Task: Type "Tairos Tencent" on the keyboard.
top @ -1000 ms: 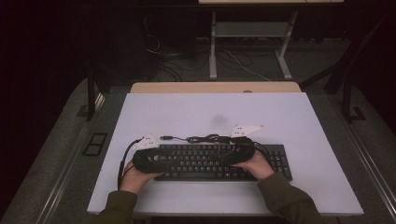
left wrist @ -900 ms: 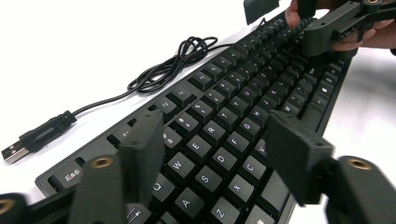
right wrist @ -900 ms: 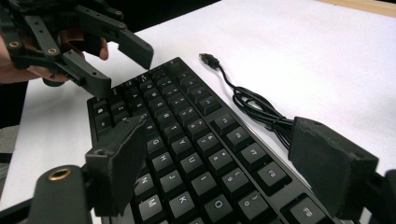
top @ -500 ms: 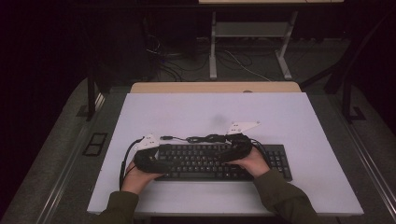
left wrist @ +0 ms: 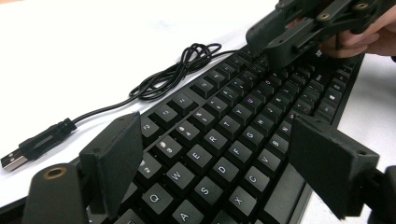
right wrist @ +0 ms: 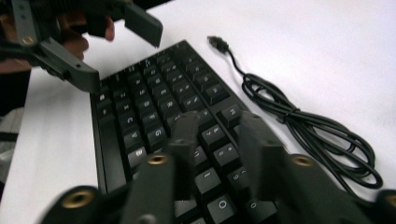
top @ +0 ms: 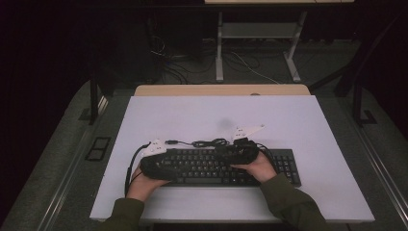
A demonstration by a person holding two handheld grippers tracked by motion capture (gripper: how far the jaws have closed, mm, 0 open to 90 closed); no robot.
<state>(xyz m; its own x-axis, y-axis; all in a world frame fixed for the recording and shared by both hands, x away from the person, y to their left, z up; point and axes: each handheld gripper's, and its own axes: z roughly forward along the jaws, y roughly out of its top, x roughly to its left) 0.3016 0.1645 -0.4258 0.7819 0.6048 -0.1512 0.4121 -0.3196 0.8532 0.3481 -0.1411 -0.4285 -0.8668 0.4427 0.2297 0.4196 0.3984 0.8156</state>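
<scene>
A flat black plastic computer keyboard point(left wrist: 219, 154) lies directly beneath both claws. The left gripper point(left wrist: 224, 168) spreads wide above its letter keys; the right gripper point(right wrist: 219, 140) hovers, jaws slightly apart. A coiled black cable point(right wrist: 308, 126) lies beside it.

Left gripper point(left wrist: 224, 172) jaws wide, right gripper point(right wrist: 219, 140) jaws narrowed

black keyboard point(top: 211, 167) | flat, near table edge | cable point(top: 207, 142) coiled behind

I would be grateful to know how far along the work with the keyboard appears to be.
Nothing looks finished: the black keyboard lies flat on the white table, its black cable loose and unplugged. In hand: left gripper open over the keys, right gripper above them, nearly closed on nothing. Any grasp remains.
</scene>
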